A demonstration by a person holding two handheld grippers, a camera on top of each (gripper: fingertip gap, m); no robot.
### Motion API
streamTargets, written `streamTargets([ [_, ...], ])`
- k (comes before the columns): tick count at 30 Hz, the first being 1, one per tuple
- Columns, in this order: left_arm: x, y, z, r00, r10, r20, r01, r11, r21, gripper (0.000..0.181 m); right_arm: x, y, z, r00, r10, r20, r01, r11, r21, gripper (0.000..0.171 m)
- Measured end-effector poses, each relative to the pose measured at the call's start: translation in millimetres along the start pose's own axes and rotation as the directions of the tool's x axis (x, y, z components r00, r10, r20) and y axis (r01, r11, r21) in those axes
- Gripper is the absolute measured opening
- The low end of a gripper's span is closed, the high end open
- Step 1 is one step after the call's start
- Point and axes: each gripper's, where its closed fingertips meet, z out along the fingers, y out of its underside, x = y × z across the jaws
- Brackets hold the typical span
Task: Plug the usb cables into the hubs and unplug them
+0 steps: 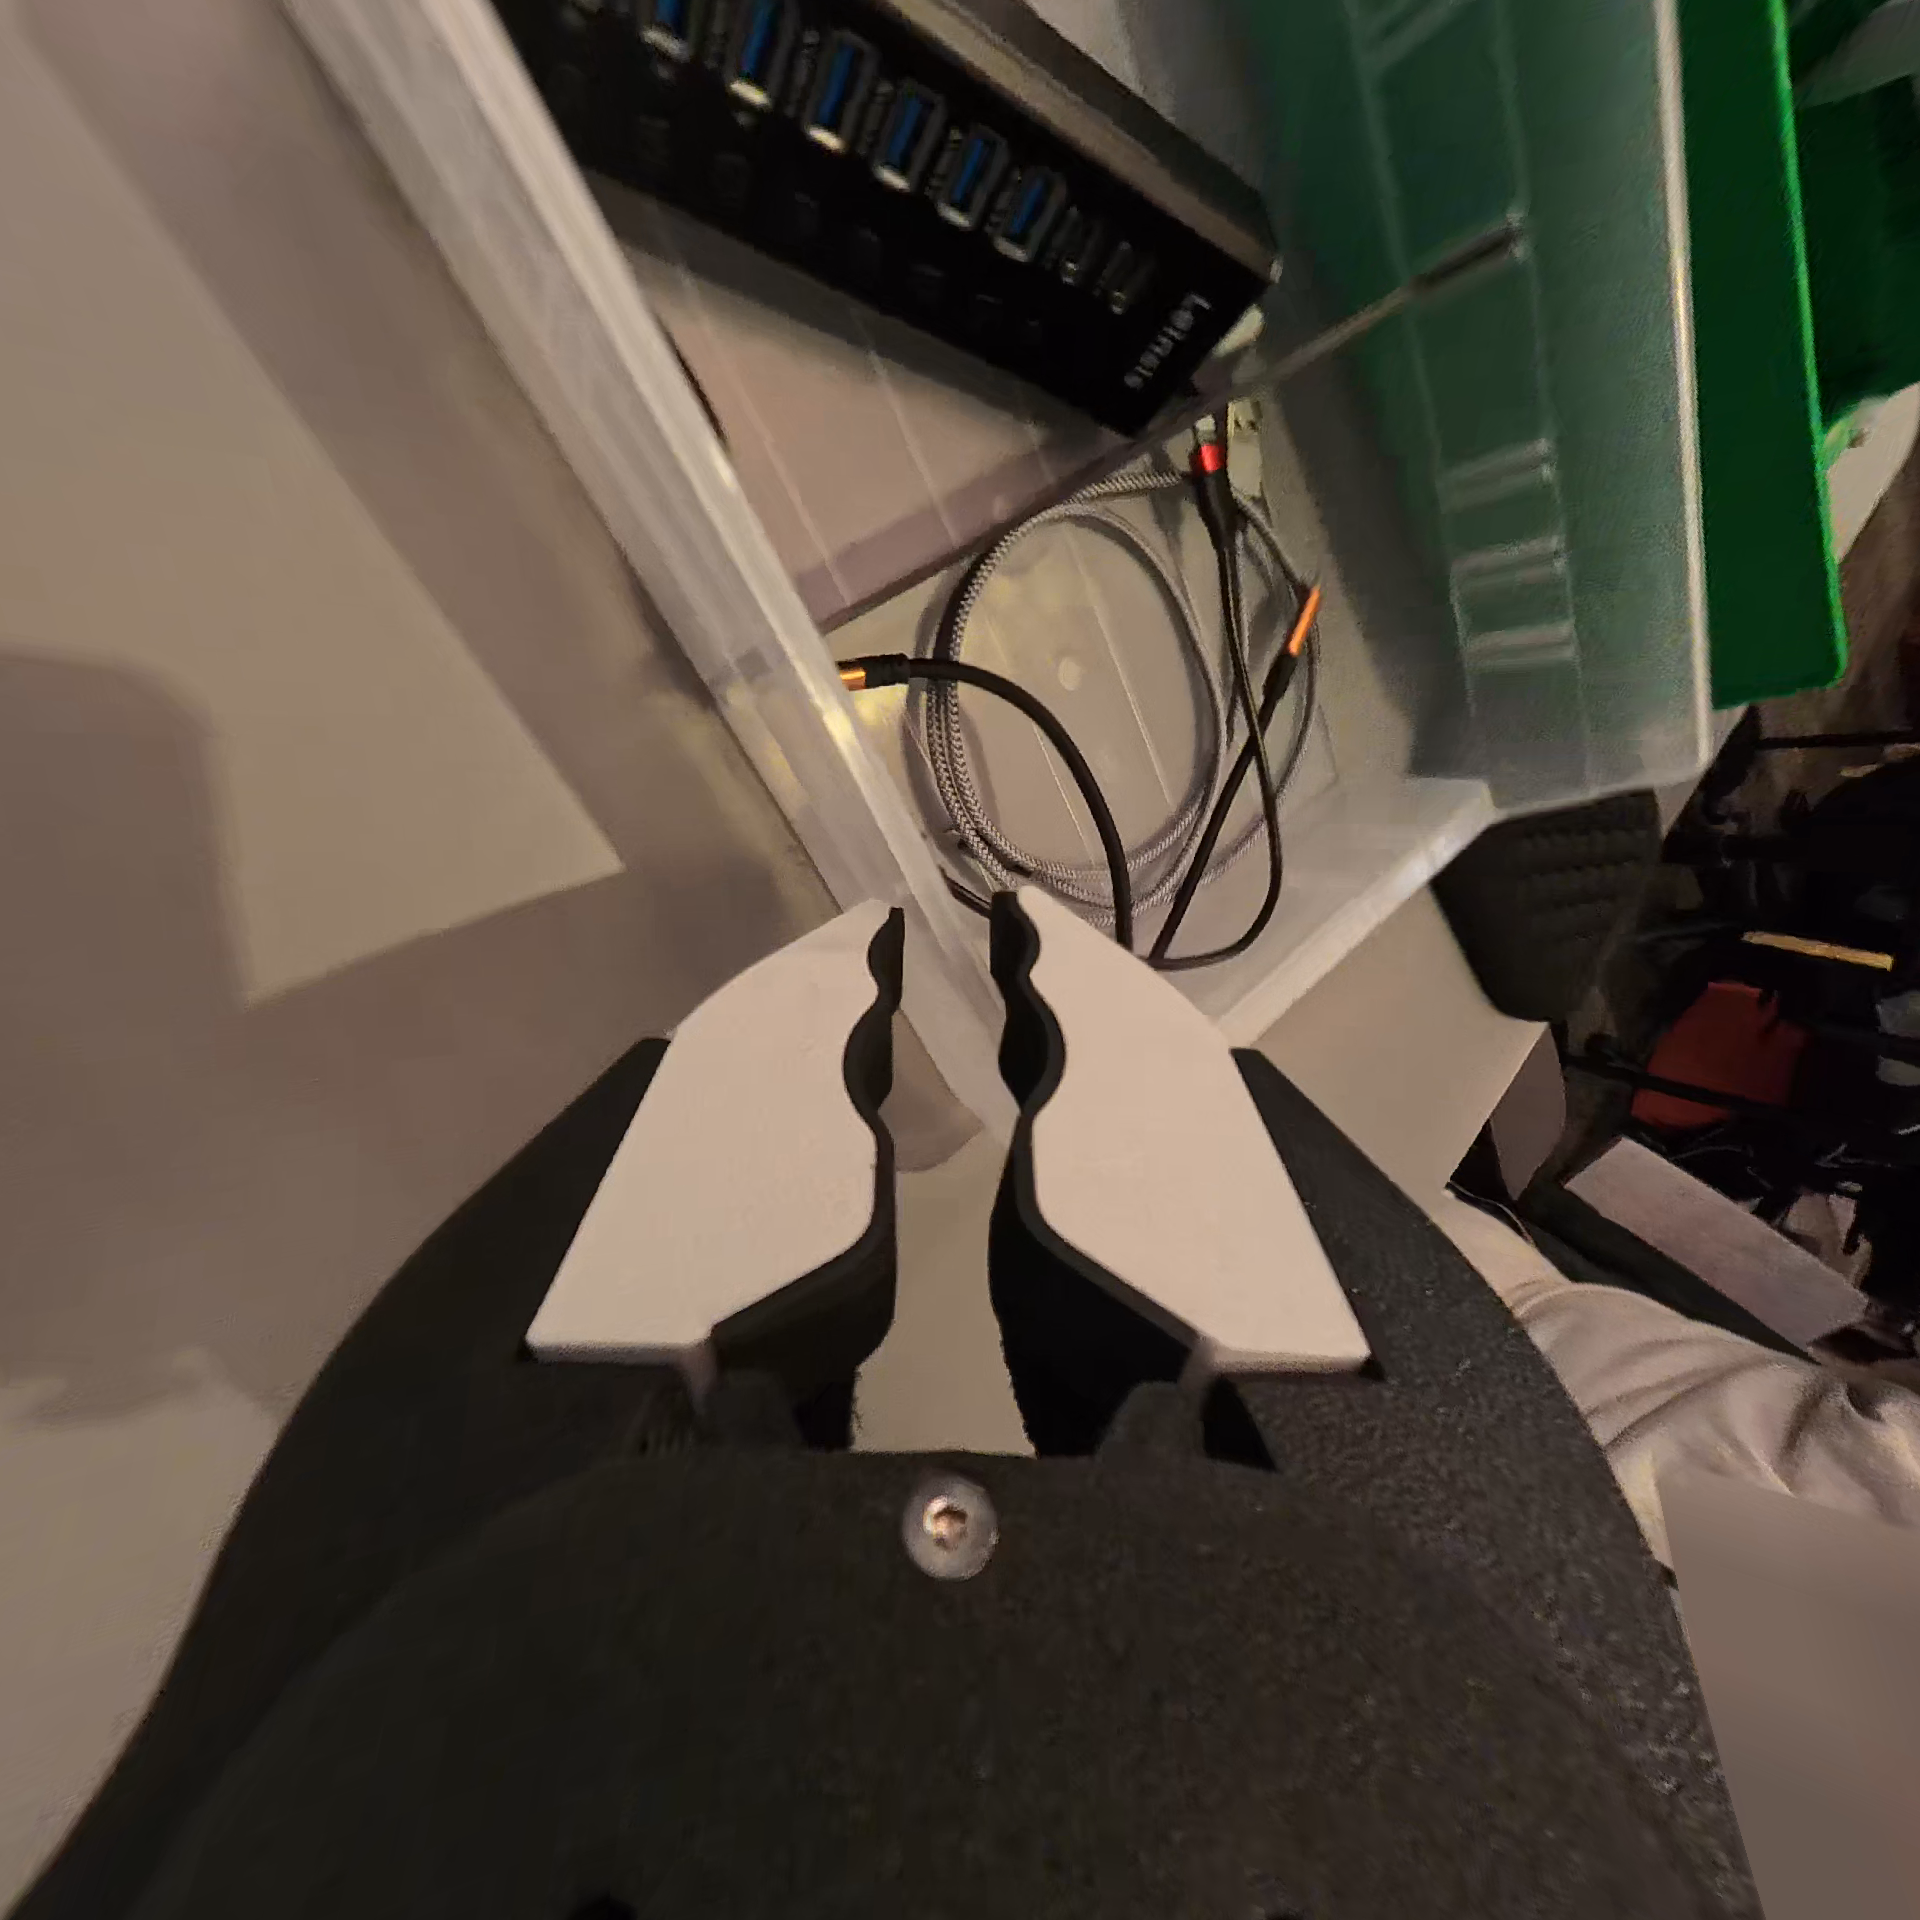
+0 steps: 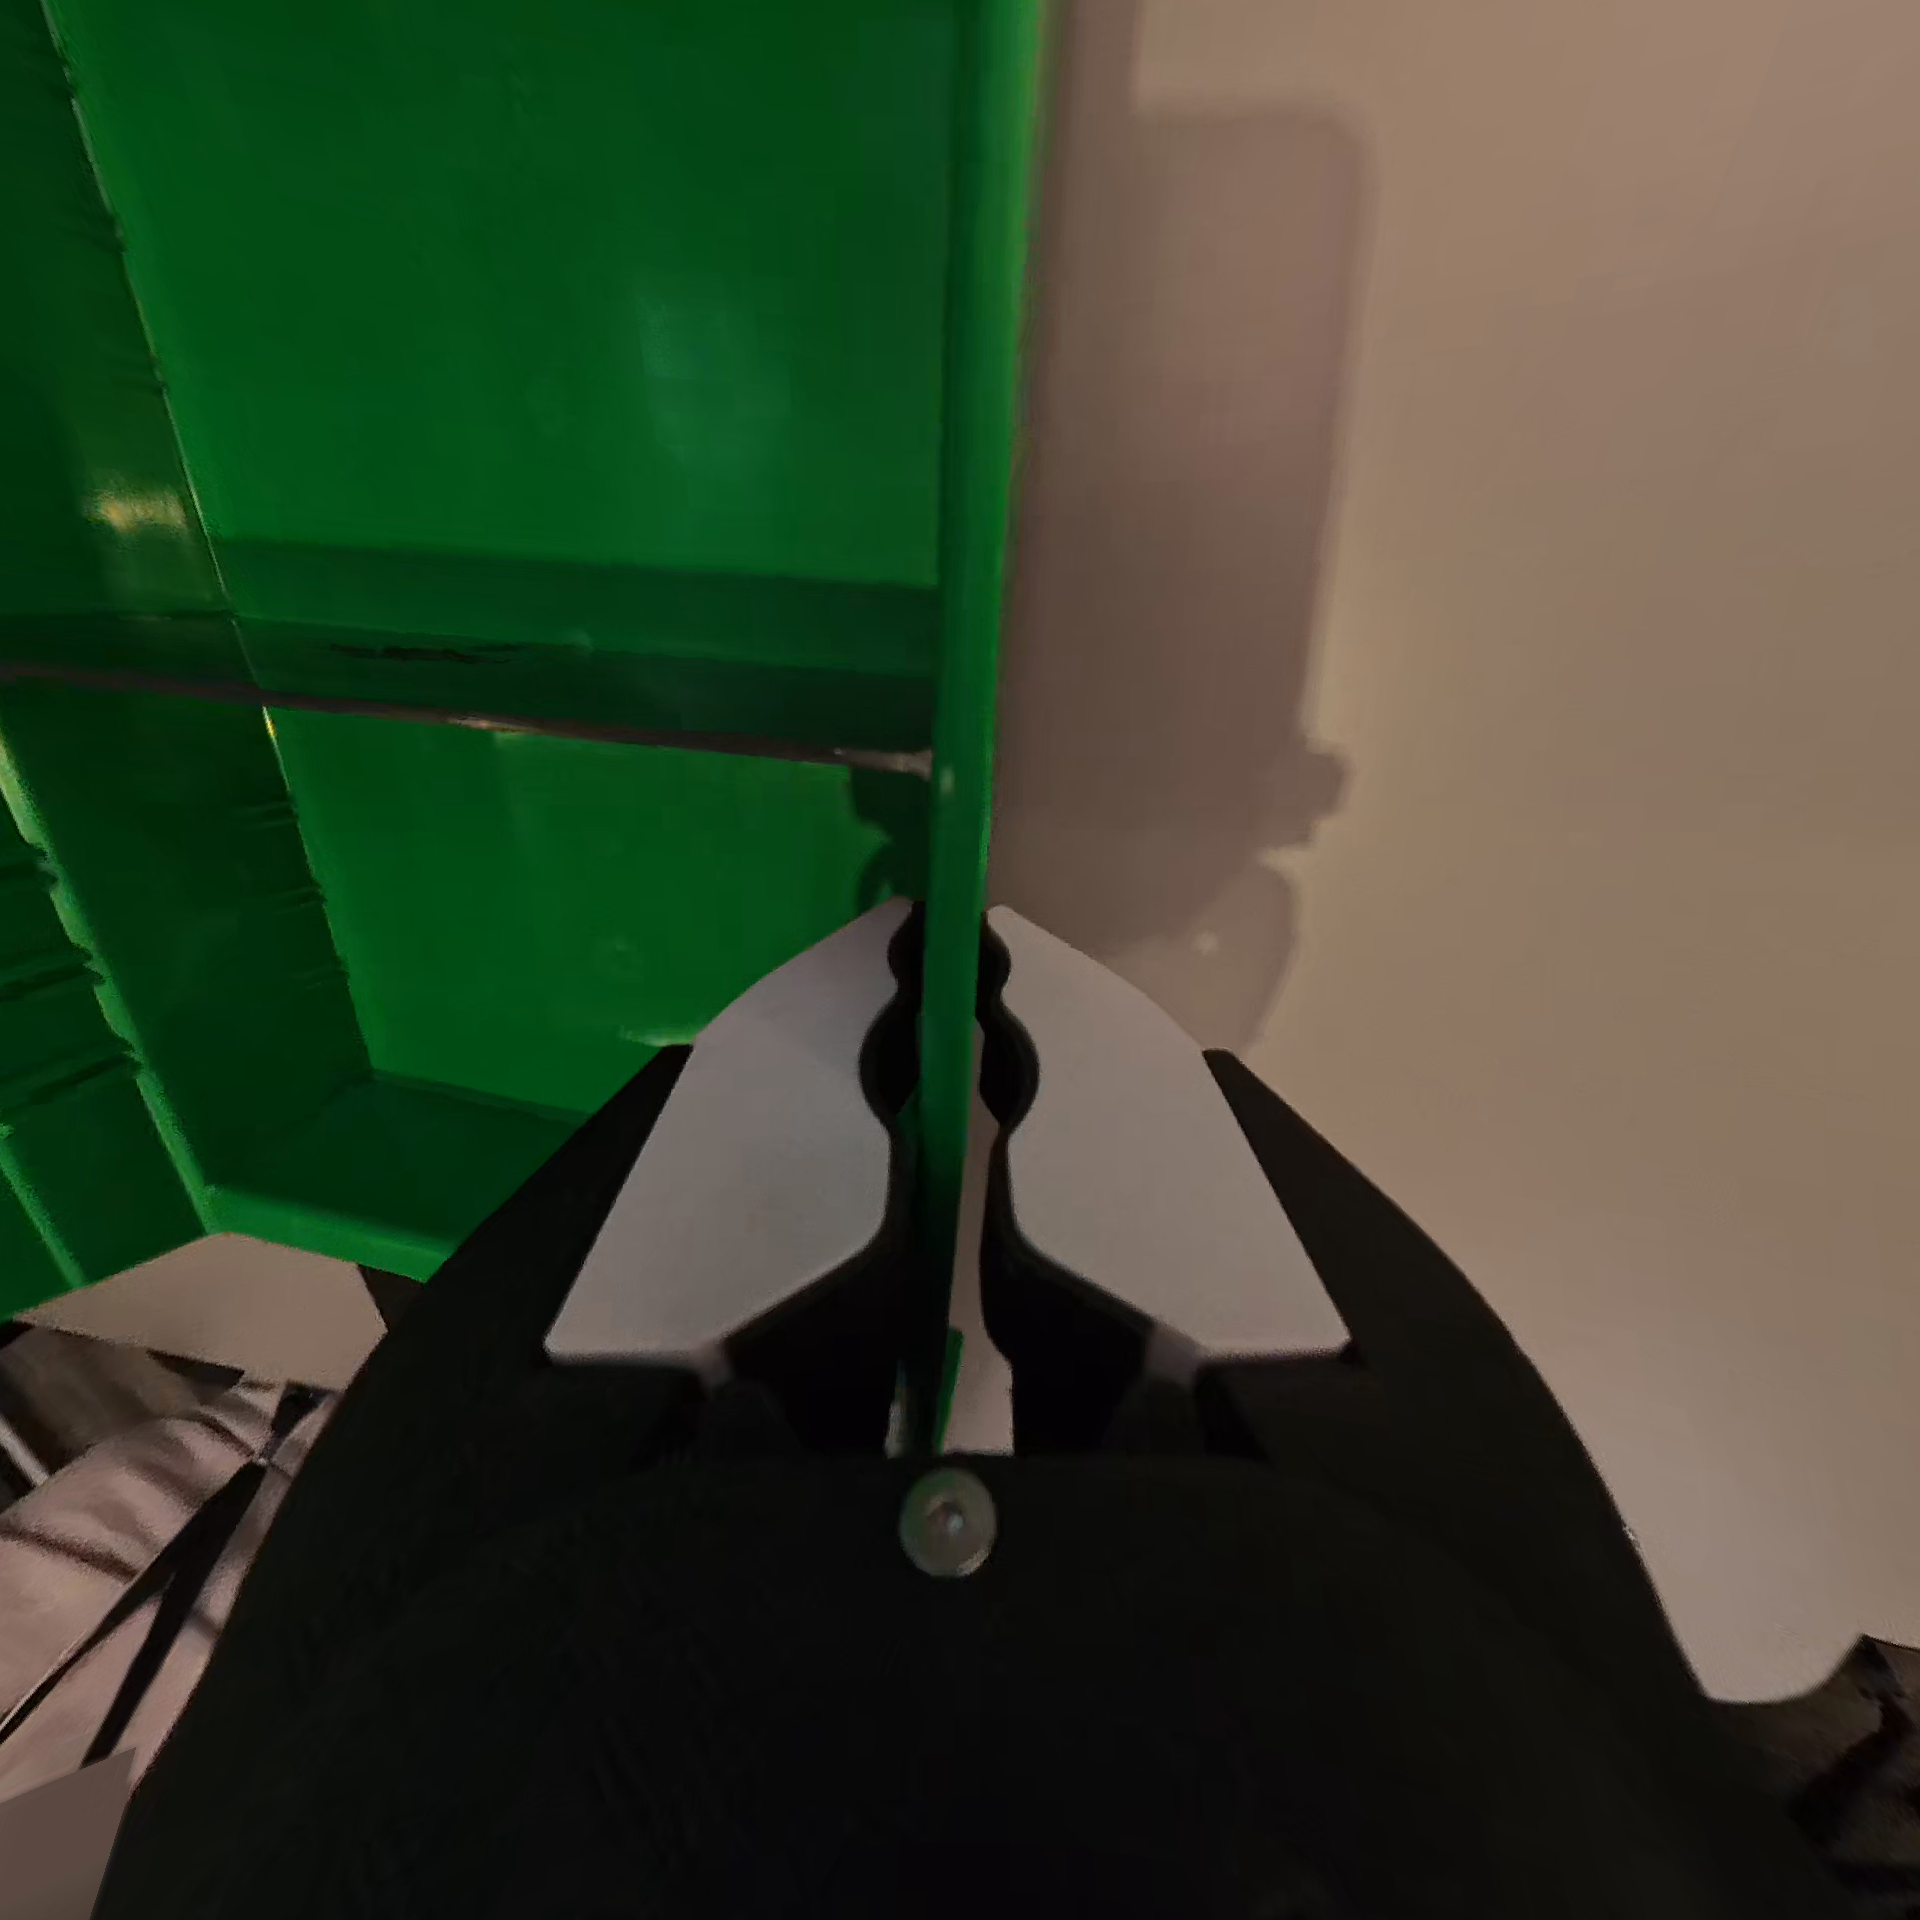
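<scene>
One hub (image 1: 914,197), six blue ports; three cables (image 1: 1049,748) in a clear bin (image 1: 665,499). Left gripper (image 1: 945,935) straddles its wall, slightly open; right gripper (image 2: 948,925) pinches one green bin's (image 2: 520,312) wall.

The black hub (image 1: 914,187) is running off the top edge of my left view, its far ports blurring. The green bin (image 2: 520,416) is hiding everything behind it in my right view.
</scene>
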Motion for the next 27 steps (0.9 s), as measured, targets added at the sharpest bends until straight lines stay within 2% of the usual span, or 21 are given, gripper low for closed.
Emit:
streamTargets([
  [3,-33,14,-25,0.996,-0.091,0.017,0.091,0.996,0.025,0.014,-22,-7,11,1.0,-0.015,0.028,0.014,1.0,0.009,0.009],
  [7,-77,31,-58,0.974,-0.222,-0.039,0.225,0.967,0.121,0.015,-44,-16,21,0.998,-0.067,-0.013,0.067,0.998,0.018,0.009],
  [10,-111,52,-86,0.949,-0.305,-0.076,0.314,0.93,0.193,0.016,-52,-19,24,0.999,-0.036,-0.001,0.036,0.999,0.019,0.008],
  [15,-161,95,-133,0.905,-0.412,-0.112,0.424,0.844,0.329,0.019,-43,-23,22,0.999,0.022,-0.028,-0.022,1.0,0.018,0.007],
  [19,-183,129,-160,0.863,-0.487,-0.135,0.498,0.774,0.391,0.02,-29,-26,19,0.994,0.103,-0.033,-0.102,0.995,0.02,0.008],
  [27,-216,165,-194,0.773,-0.613,-0.167,0.598,0.614,0.516,0.02,-9,-27,14,0.977,0.209,-0.041,-0.208,0.978,0.032,0.009],
])
